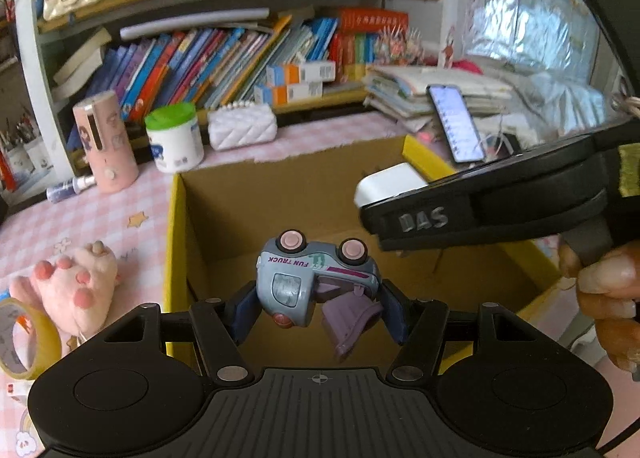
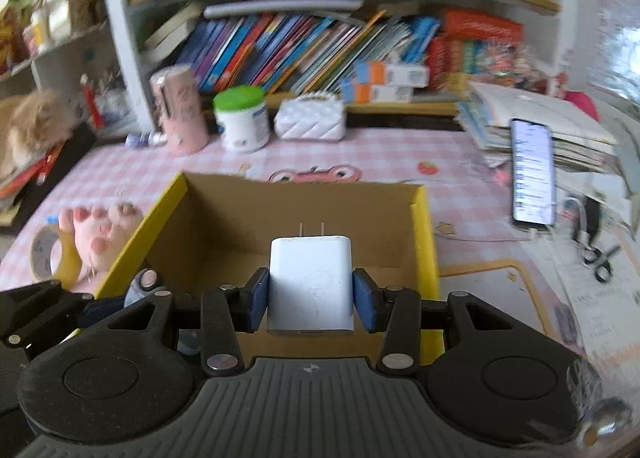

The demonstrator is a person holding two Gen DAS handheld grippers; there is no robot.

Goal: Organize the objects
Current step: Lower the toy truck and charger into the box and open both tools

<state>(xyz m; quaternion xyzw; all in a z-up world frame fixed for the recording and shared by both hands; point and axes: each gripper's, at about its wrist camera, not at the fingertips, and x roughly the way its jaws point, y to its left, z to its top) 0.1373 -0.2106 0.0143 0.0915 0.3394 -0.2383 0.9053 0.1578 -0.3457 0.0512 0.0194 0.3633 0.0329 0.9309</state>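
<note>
Hanging upside down between the blue pads of the left gripper [image 1: 318, 308] is a small grey-blue plastic toy truck [image 1: 310, 278] with pink wheels and the words FUN TRUCK on its side; the pads are pressing on its two ends, and a lilac flap of the toy is dangling open below it. It is hovering over the open brown cardboard box with yellow outer walls [image 1: 176, 226], whose floor is showing bare beneath it.

Gripping a white rectangular plug-in charger block [image 2: 311, 290], the right gripper [image 2: 311, 300] is closing its blue pads on the block's two flat sides, with the two metal prongs pointing away from the camera toward the far wall of the same box [image 2: 424, 234]. In the left wrist view this gripper is reaching in from the right over the box's right rim, a person's hand [image 1: 608, 286] wrapping its handle (only the fingers are showing).

Lying just left of the box on the pink checked tablecloth [image 2: 380, 150] are a pink plush paw [image 1: 80, 282] and a roll of yellowish tape [image 1: 24, 338]. Standing farther back are a pink cylindrical holder [image 1: 106, 140], a white tub with a green lid [image 1: 174, 138] and a white quilted purse [image 1: 242, 126]. A lit smartphone [image 2: 532, 172] is leaning against a stack of papers on the right, and scissors [image 2: 600, 258] are lying near it.
</note>
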